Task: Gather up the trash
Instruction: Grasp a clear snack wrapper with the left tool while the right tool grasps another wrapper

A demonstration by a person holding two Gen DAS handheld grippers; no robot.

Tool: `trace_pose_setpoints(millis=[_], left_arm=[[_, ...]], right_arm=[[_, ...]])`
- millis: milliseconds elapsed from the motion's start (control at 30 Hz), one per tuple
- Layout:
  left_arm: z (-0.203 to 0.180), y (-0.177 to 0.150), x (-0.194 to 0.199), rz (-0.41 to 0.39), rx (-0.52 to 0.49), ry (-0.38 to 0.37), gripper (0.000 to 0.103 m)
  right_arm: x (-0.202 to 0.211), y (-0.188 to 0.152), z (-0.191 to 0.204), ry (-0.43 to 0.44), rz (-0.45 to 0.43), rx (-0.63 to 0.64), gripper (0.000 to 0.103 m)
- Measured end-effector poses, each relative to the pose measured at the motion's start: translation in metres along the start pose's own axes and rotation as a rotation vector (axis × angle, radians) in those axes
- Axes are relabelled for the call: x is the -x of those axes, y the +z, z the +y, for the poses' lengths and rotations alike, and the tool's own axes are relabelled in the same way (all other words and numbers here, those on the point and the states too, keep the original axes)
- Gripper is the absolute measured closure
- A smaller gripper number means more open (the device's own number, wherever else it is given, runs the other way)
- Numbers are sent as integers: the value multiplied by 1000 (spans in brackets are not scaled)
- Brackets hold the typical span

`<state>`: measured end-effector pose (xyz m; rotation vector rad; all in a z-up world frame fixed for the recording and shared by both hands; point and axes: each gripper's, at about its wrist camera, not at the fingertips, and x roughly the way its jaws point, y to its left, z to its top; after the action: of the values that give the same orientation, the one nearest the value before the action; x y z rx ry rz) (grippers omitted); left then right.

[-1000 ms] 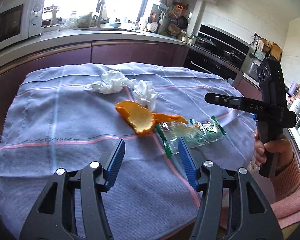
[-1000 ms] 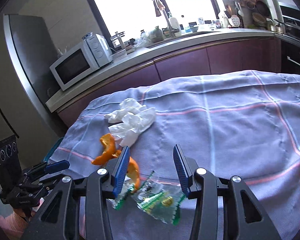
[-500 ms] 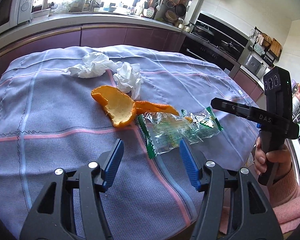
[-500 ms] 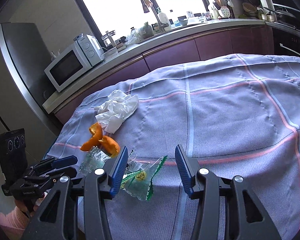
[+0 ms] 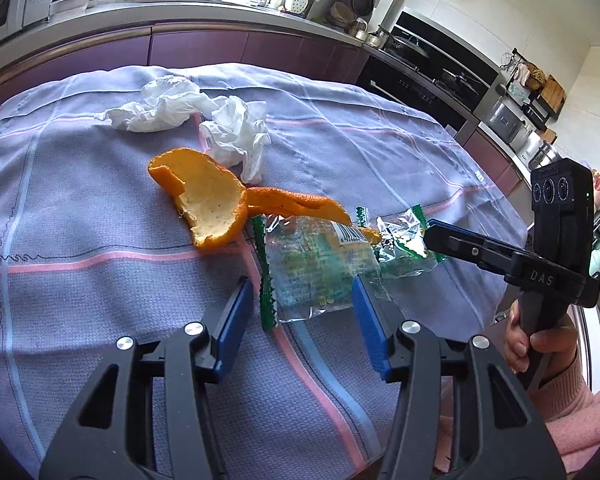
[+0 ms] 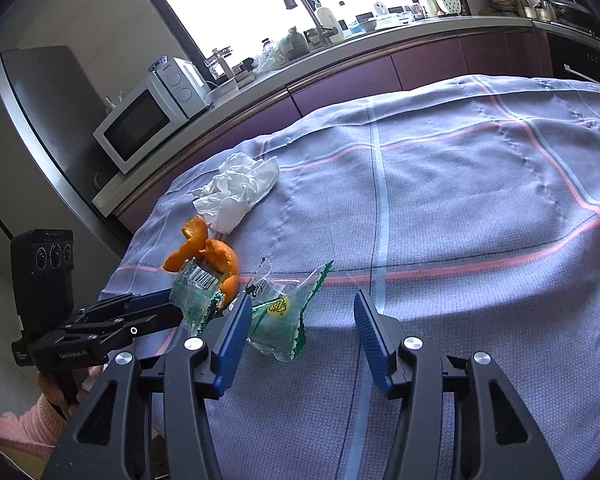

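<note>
Clear green-edged wrapper lies between the spread fingers of the left gripper; right gripper, likewise agape, hovers low beside a second wrapper.

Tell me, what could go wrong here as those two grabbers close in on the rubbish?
1. The orange peel overlaps the nearer clear wrapper, so lifting that wrapper with the left gripper, jaws open around it, may drag or flip the peel.
2. The right gripper is close to the second wrapper beside it; the two tools could bump.
3. Thin plastic lying flat on the tablecloth may slip, or the jaws may pinch cloth instead.
</note>
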<state>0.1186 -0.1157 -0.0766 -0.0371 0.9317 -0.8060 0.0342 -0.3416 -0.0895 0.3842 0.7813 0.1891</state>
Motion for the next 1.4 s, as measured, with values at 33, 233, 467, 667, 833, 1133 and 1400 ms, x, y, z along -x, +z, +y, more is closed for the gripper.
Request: trace_pose_setpoints(millis=[33,233,467,667,833,1133,1400], left_arm=[[0,0,0,2,2,-3,57],[-3,-1,-2,4,-6,-3,58],[-5,-2,-2,2,-15,0,63],[-10,-3,3,-10,-29,-2,75],[-10,-4,11,-31,-33,-16,81],[-3,-8,34,-76,-27,-19,83],[9,-14,63,-127,-12,23,83]], right_arm=[[0,-1,-1,2,2,-3,52],[-1,-2,-2,32,14,-23,59],[-7,-6,0,52,35,-12,83],[-2,-4,0,41,18,-2,93],[6,-1,2,25,-8,11,96],[19,5,5,0,-52,22,96],[19,11,25,43,-70,57,96]])
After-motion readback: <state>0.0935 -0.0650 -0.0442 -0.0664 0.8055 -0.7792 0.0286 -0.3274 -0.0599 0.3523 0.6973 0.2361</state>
